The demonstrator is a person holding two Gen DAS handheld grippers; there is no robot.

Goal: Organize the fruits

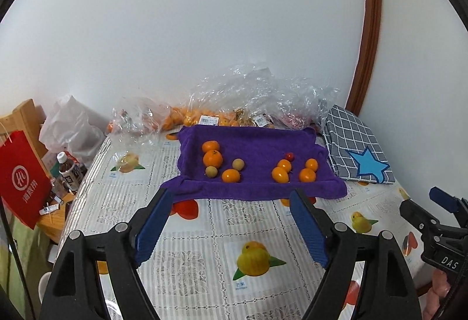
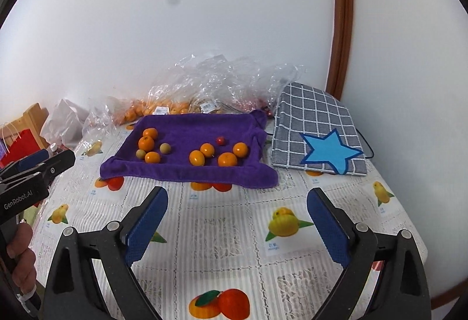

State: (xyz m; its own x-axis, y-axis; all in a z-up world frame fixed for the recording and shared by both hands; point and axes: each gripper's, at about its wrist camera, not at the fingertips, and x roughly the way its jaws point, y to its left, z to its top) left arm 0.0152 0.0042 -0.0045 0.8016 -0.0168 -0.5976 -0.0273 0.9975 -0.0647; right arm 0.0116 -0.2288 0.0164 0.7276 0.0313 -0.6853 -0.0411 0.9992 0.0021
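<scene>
A purple towel (image 1: 257,144) (image 2: 187,126) lies on the table with two groups of fruit. The left group has three oranges (image 1: 212,158) (image 2: 146,143) and two pale green round fruits (image 1: 238,164) (image 2: 165,148). The right group has several smaller oranges (image 1: 280,174) (image 2: 196,157) and one small red fruit (image 1: 289,156) (image 2: 220,140). My left gripper (image 1: 231,197) is open and empty, in front of the towel's near edge. My right gripper (image 2: 238,197) is open and empty, also short of the towel. Each gripper shows at the edge of the other's view.
Clear plastic bags of fruit (image 1: 234,103) (image 2: 204,85) lie against the wall behind the towel. A grey checked cloth with a blue star (image 1: 356,150) (image 2: 318,132) lies right of the towel. A red paper bag (image 1: 23,176) and bottles (image 1: 68,170) stand left of the table.
</scene>
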